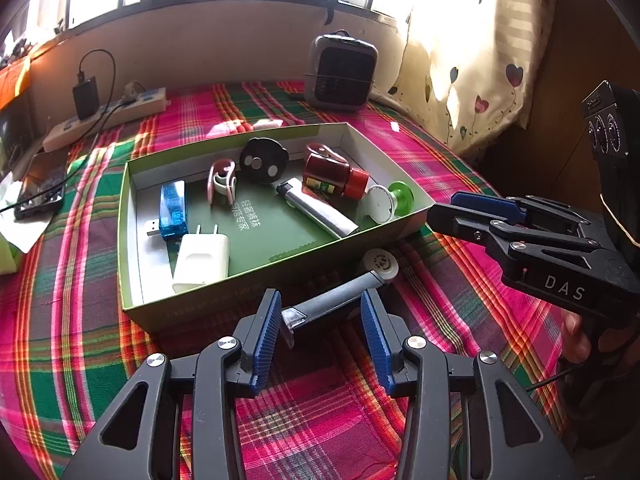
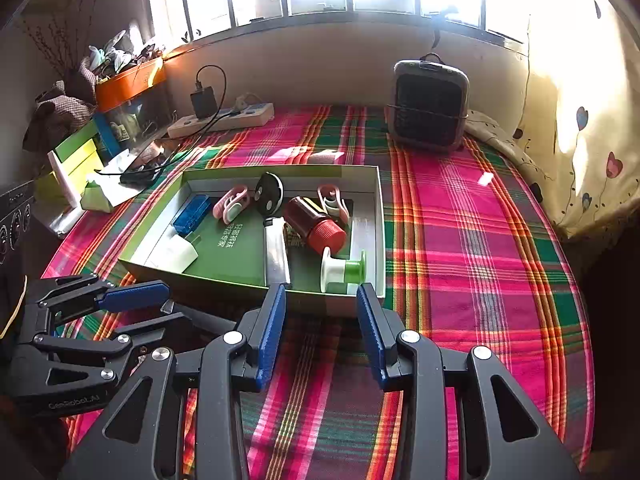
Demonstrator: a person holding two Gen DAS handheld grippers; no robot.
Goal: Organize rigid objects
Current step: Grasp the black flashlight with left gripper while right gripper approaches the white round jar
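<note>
A green shallow box (image 1: 280,268) (image 2: 248,284) on the plaid cloth holds a blue USB stick (image 1: 173,210), a white charger (image 1: 202,258), a pink clip (image 1: 221,182), a black disc (image 1: 264,160), a silver lighter (image 1: 320,212), a red bottle (image 1: 334,176) and a white-green spool (image 1: 388,200). A grey razor-like tool (image 1: 340,294) lies on the cloth in front of the box. My left gripper (image 1: 320,332) is open, its fingers either side of the tool's near end. My right gripper (image 2: 320,332) is open and empty by the box's near wall; it also shows in the left wrist view (image 1: 472,216).
A small black heater (image 1: 340,72) stands at the back. A power strip (image 1: 108,116) with a charger and a phone (image 1: 40,190) lie at the left. A curtain (image 1: 472,60) hangs at the right. Boxes and clutter (image 2: 100,120) stand at the far left.
</note>
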